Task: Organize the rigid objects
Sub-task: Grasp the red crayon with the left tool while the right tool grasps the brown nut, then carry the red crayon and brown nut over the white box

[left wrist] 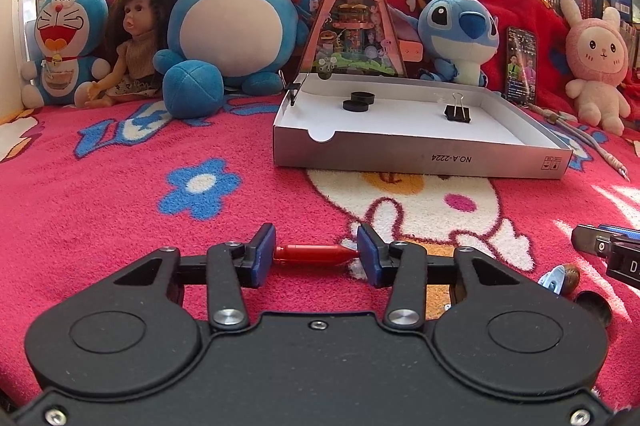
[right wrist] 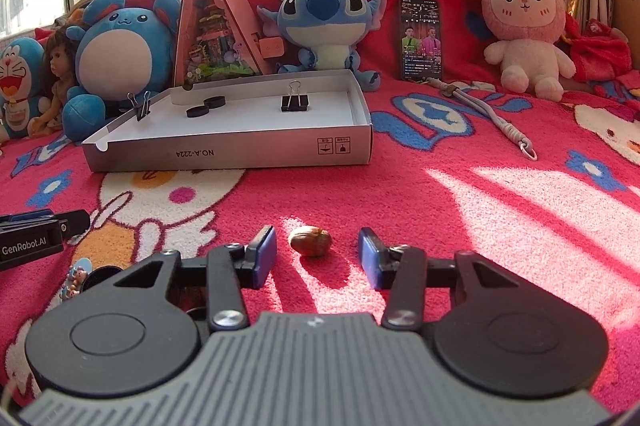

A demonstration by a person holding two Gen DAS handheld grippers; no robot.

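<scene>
A: What is your left gripper (left wrist: 316, 256) doing?

B: Its blue pads (left wrist: 264, 254) are clamped on the two ends of a small red bullet-shaped piece (left wrist: 316, 253), held crosswise just above the red blanket (left wrist: 120, 226).

A: And your right gripper (right wrist: 318, 254)?

B: Its jaws stand apart around a brown nut (right wrist: 310, 241) lying on the blanket; the pads are not touching it.

A: Farther out?

B: Ahead of both claws sits a shallow white box (right wrist: 224, 156) holding two black discs (right wrist: 206, 107) and a black binder clip (right wrist: 295, 101). Plush toys (right wrist: 328, 22) line up behind it.
</scene>
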